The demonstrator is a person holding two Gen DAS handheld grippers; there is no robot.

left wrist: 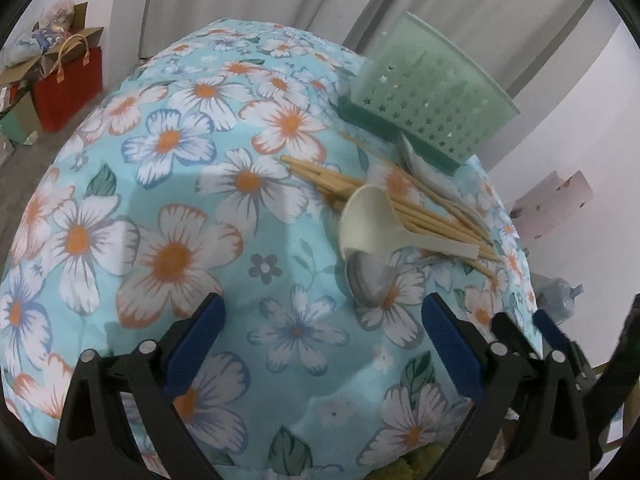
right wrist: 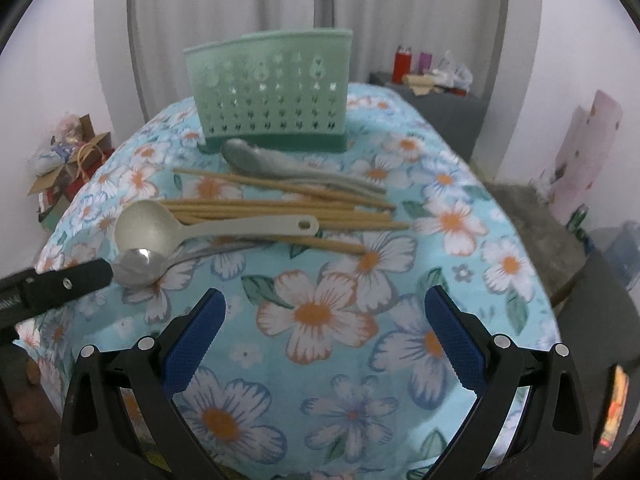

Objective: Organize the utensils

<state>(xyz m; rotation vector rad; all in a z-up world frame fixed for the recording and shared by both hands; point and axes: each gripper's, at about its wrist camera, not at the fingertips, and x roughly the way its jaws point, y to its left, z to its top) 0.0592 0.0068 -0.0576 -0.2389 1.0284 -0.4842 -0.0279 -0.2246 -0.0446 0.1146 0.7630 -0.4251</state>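
A green perforated utensil holder [right wrist: 272, 92] stands upright at the table's far side; it also shows in the left wrist view [left wrist: 432, 84]. In front of it lie a bundle of wooden chopsticks [right wrist: 288, 204] [left wrist: 360, 188], a cream plastic ladle [right wrist: 160, 228] [left wrist: 372, 220], a metal spoon [right wrist: 140, 266] [left wrist: 368, 276] and grey spoons [right wrist: 256, 158] [left wrist: 412, 156]. My left gripper [left wrist: 322, 320] is open and empty, near the metal spoon. My right gripper [right wrist: 324, 320] is open and empty, above the cloth in front of the pile.
The table wears a blue floral cloth [right wrist: 320, 312]. A red gift bag and boxes [left wrist: 68, 84] sit on the floor at the left. A dark side table with bottles [right wrist: 424, 80] stands behind on the right. The left gripper's finger [right wrist: 60, 284] reaches in beside the metal spoon.
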